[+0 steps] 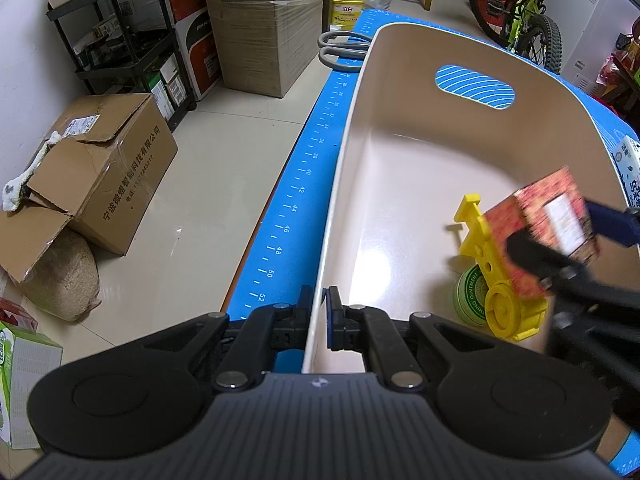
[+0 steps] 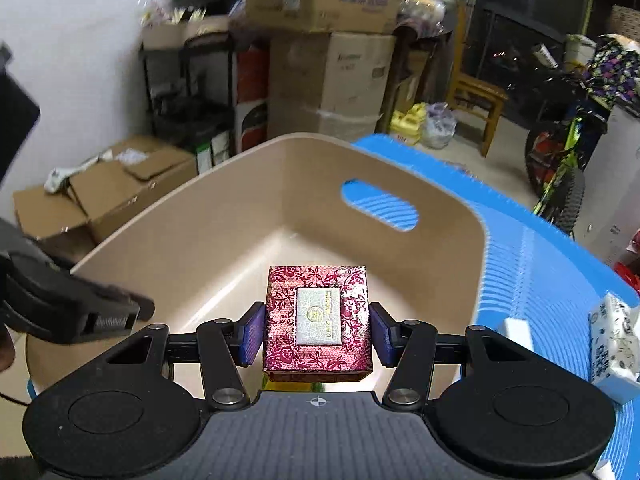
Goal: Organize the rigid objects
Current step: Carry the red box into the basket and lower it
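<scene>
Here, left to right:
Left gripper (image 1: 319, 322): low centre of the left wrist view, jaws pinched tight on the near wall of the beige bin (image 1: 352, 128), one finger outside and one inside, steadying it.
Blue mat (image 1: 298, 184): runs under the bin, its ruler marks showing along the left edge; grey scissors (image 1: 340, 50) lie on it beyond the bin's far corner, upper centre.
Bin contents: a yellow plastic toy (image 1: 486, 264) and a round green ointment tin (image 1: 472, 296) sit together at lower right of the bin floor, touching.
Right gripper (image 2: 317, 330): jaws part-way closed, holding the red floral gift box (image 2: 318, 322) by its two sides; the box hangs above the bin's interior, blurred at the right of the left wrist view.
Tissue pack (image 2: 614, 344): on the mat outside the bin, far right, not yet stowed.
Risk: the box hangs over the toy and tin; released there, it would likely land on them and tip or rest crooked.
Risk: the grip is on smooth sides only, so a quick swing could let the box slip.
</scene>
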Demonstrator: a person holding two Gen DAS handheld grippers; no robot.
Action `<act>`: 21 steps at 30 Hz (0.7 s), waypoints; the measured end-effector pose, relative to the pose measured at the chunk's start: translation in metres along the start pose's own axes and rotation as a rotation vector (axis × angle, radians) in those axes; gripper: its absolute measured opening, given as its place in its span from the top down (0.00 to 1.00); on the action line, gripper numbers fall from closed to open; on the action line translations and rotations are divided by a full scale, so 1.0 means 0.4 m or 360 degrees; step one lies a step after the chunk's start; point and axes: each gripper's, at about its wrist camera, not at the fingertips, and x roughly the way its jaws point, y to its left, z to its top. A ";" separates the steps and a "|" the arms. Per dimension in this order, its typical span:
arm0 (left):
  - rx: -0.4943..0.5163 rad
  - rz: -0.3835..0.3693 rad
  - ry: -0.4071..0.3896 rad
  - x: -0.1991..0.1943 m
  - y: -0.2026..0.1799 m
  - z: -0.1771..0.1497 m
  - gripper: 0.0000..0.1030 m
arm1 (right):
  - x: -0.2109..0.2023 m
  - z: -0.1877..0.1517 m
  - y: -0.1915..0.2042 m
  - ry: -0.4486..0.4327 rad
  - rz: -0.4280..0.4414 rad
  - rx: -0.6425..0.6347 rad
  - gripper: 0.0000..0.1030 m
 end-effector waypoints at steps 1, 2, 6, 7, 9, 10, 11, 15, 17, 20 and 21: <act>0.0001 0.0001 0.0000 0.001 0.000 0.000 0.92 | 0.004 0.000 0.006 0.0010 0.0004 -0.0015 0.43; 0.0000 0.0001 0.0001 0.001 0.000 0.000 0.92 | 0.009 0.001 0.012 0.0028 0.0010 -0.0030 0.43; 0.0000 0.0003 0.0000 0.002 -0.001 0.001 0.92 | 0.019 0.013 0.023 0.0055 0.0036 -0.0034 0.43; 0.0000 0.0003 0.0000 0.001 0.001 0.001 0.92 | 0.022 0.015 0.025 0.0057 0.0041 -0.0034 0.43; 0.0000 0.0003 0.0000 0.002 -0.002 0.000 0.92 | 0.023 0.019 0.035 0.0061 0.0045 -0.0053 0.43; -0.0001 0.0004 0.0000 0.002 -0.003 0.000 0.92 | 0.024 0.020 0.039 0.0063 0.0048 -0.0058 0.43; 0.0000 0.0004 0.0000 0.002 -0.003 0.000 0.92 | 0.026 0.020 0.041 0.0067 0.0052 -0.0061 0.43; -0.0001 0.0003 0.0000 0.002 -0.003 0.000 0.92 | 0.030 0.018 0.048 0.0084 0.0069 -0.0083 0.41; 0.0000 0.0004 0.0000 0.003 -0.005 -0.001 0.92 | 0.034 0.014 0.051 0.0101 0.0068 -0.0091 0.39; 0.0000 0.0004 -0.0001 0.003 -0.005 -0.001 0.92 | 0.033 0.008 0.045 0.0116 0.0078 -0.0080 0.37; 0.0000 0.0004 -0.0001 0.003 -0.004 -0.001 0.92 | 0.032 0.008 0.041 0.0114 0.0079 -0.0073 0.35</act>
